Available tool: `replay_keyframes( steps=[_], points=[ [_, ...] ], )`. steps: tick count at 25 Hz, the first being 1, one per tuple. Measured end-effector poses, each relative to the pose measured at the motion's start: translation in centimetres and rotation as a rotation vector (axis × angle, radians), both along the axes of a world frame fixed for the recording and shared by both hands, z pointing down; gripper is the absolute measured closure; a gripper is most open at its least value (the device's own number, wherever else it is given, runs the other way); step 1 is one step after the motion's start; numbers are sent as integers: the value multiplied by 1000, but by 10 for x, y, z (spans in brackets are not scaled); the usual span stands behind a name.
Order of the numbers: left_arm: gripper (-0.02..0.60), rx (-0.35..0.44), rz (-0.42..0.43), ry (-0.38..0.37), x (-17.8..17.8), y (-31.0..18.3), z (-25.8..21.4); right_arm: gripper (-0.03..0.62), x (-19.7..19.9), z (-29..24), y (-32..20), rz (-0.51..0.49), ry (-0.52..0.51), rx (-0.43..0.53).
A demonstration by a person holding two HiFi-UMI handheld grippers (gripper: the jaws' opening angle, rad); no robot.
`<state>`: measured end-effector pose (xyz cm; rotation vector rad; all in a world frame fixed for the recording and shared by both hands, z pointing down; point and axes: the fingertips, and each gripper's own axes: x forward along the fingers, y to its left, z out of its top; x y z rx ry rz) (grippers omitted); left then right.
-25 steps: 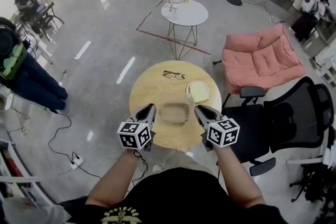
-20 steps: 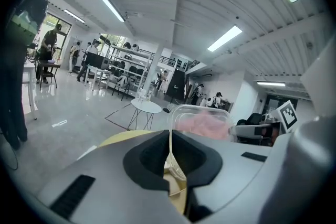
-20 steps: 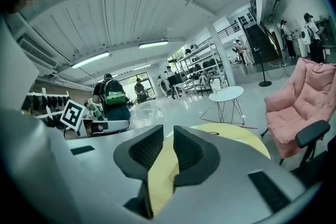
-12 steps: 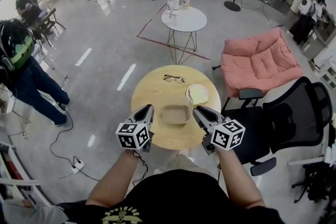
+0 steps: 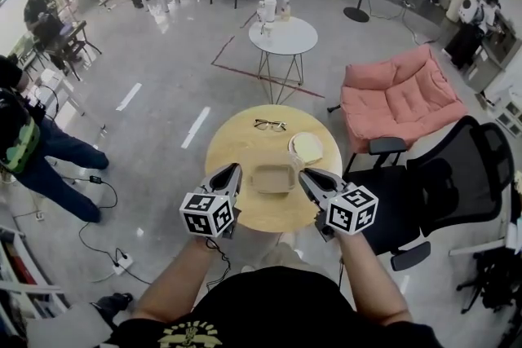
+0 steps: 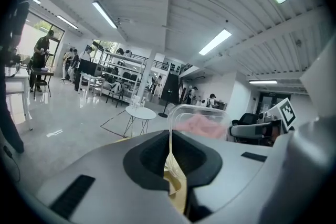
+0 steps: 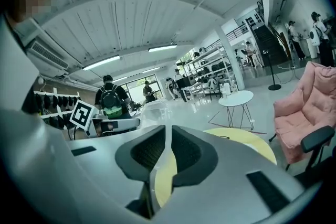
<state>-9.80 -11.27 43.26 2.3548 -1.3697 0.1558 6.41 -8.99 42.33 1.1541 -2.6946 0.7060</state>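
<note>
Pinching opposite walls of the clear plastic container (image 5: 272, 178) between them over the round surface (image 5: 236, 144), the left claw (image 5: 235, 169) and the right claw (image 5: 303, 174) are both clenched, and uneven pulling might buckle those thin walls and drop it.

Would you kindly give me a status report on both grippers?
Left gripper shut on clear rectangular plastic container, left rim. Right gripper shut on its right rim. Container over round wooden table. Black glasses, pale round lid beyond, not touching.

Left gripper (image 5: 234, 168) and right gripper (image 5: 303, 174) extend forward, jaws clamped
</note>
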Motion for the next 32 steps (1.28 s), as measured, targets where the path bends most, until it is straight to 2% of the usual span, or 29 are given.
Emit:
replay_keyframes(
  steps=[7,14,24,32],
  points=[
    [554,75,44,-33,6,9,-25,548,6,-16,4,41,2,23],
    [554,171,70,-55,5,18,-64,549,3,-46,10,73,85,129],
    [554,302,91,-79,-7,30,-119,551,-10,-96,17,107,129,244],
    [553,372,87,-103,-15,38,-139,564,-21,-123,28,116,167,320]
  ],
)
